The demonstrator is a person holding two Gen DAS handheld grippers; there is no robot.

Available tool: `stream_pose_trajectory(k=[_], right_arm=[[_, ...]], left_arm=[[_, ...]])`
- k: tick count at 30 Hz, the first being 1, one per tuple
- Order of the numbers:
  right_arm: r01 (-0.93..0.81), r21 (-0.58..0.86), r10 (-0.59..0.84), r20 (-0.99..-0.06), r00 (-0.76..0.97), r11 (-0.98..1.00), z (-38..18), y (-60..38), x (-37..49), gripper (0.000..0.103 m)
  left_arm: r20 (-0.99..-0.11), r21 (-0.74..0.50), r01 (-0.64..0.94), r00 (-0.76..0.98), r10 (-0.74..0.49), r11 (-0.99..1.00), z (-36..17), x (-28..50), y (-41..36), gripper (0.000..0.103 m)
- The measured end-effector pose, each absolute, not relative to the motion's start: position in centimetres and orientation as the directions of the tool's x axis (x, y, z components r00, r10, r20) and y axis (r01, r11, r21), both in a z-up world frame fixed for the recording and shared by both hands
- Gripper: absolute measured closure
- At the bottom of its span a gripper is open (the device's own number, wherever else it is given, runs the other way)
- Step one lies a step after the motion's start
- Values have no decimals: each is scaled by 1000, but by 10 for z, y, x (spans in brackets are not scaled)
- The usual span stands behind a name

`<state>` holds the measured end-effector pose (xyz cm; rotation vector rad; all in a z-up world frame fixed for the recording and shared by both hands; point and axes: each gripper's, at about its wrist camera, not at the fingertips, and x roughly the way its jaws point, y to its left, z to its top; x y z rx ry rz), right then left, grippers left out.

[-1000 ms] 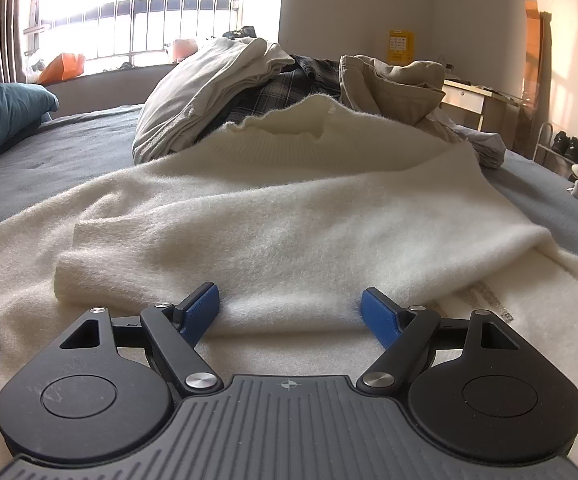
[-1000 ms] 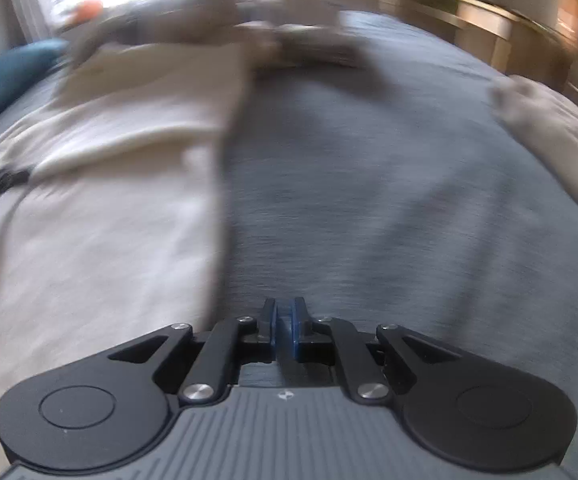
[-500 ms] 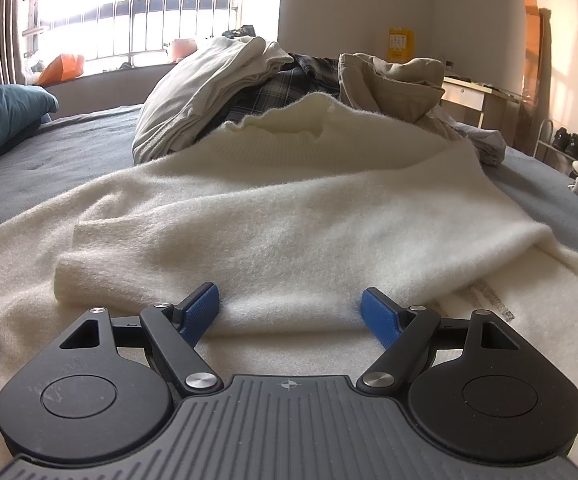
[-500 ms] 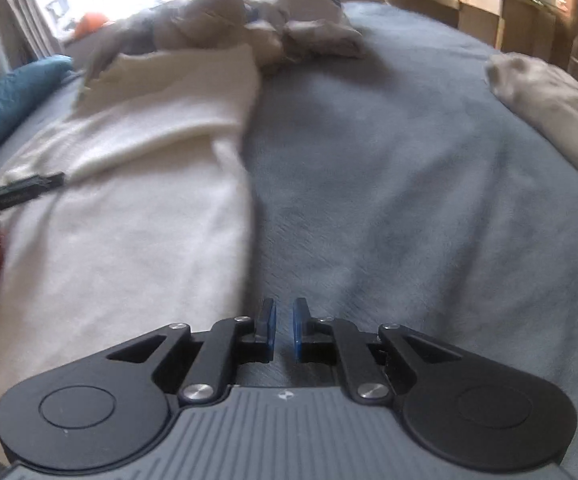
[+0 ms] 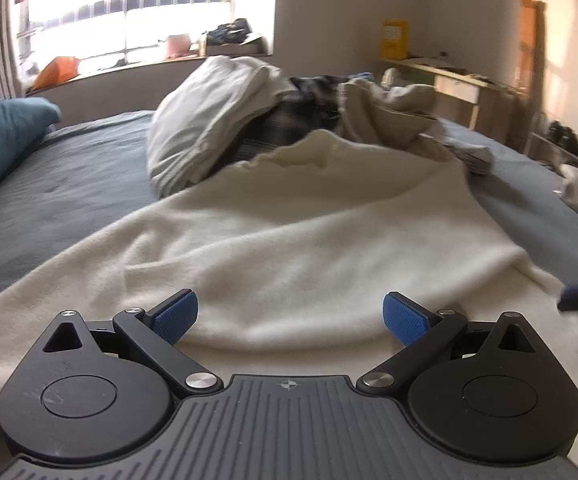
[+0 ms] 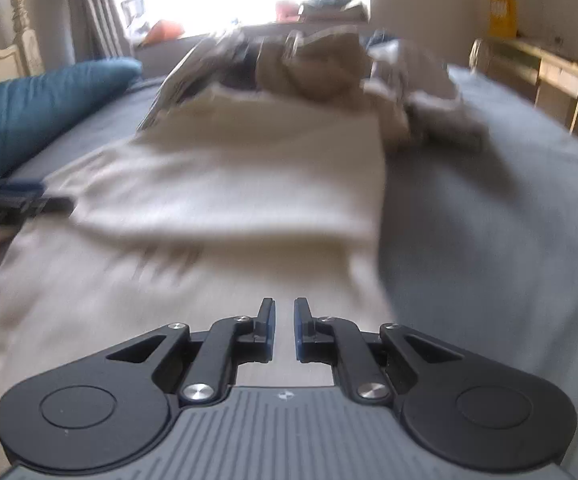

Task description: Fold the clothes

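Bedroom with a big bright window, and I'm working on the grey bed (image 5: pixel 89 168), where the cream sweater (image 5: pixel 309 240) is lying spread out with one sleeve already folded across the body. My left gripper (image 5: pixel 291 318) is sitting just over that folded edge, and its jaws have just been opening wide with nothing pinched between them, so I'm reading this as the let-go after a fold. The right gripper (image 6: pixel 284 330) is hovering over the sweater's near right part, jaws nearly together and empty. Next I'm guessing it needs to grab the right edge and bring it over. Crowding the far end is the unfolded clothes pile (image 5: pixel 273 108), plus a teal pillow (image 5: pixel 5 140) off left.
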<state>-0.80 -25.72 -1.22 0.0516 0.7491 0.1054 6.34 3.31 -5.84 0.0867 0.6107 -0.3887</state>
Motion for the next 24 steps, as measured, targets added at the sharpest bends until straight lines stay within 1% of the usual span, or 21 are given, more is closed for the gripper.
stream_pose_trajectory(k=[1, 3, 6, 11, 12, 19, 24], right_arm=[[-66, 79, 101, -668, 737, 995, -11, -258, 6, 93], [-35, 72, 74, -660, 747, 997, -8, -261, 34, 88], [-16, 61, 53, -659, 751, 998, -12, -263, 64, 88], [-29, 51, 56, -707, 705, 998, -49, -264, 87, 85], [-32, 44, 53, -702, 710, 999, -51, -263, 85, 84], [-43, 31, 52, -694, 718, 999, -54, -262, 81, 84], [-36, -2, 24, -713, 701, 999, -44, -255, 85, 83]], left_arm=[[-576, -39, 364, 753, -318, 931, -60, 70, 31, 3], [-588, -53, 322, 755, -291, 945, -63, 83, 27, 3], [-609, -77, 276, 748, -265, 958, -70, 99, 21, 3], [-697, 55, 250, 703, -142, 967, -92, 116, 3, 3], [-708, 74, 247, 695, -124, 966, -97, 117, 2, 2], [-703, 27, 241, 694, -153, 970, -104, 118, 10, 0], [-698, 9, 228, 699, -158, 974, -90, 108, 19, 0]])
